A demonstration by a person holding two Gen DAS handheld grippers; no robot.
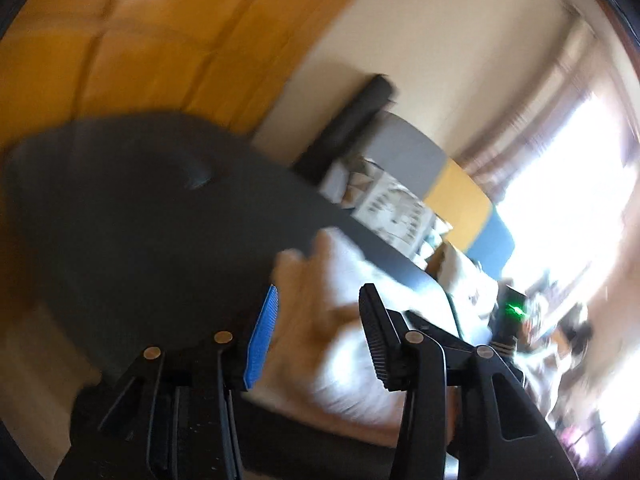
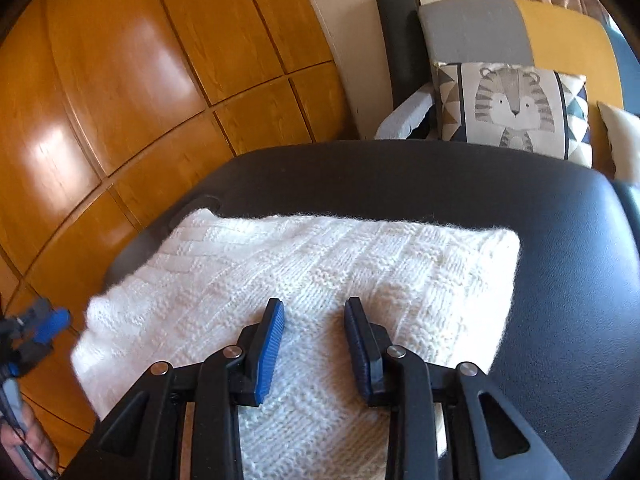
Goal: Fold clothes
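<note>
Right gripper point(image 2: 314, 308) tilted over sweater point(image 2: 304, 272)

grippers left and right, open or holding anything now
left gripper: open, nothing gripped.
right gripper: open above the white knitted sweater, nothing gripped.

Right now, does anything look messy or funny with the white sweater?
Mostly tidy. The white sweater lies folded flat on the black seat, but its left edge sticks out past the seat's side, hanging over the wooden floor. Both claws are open and hold nothing: right claw, left claw.
</note>
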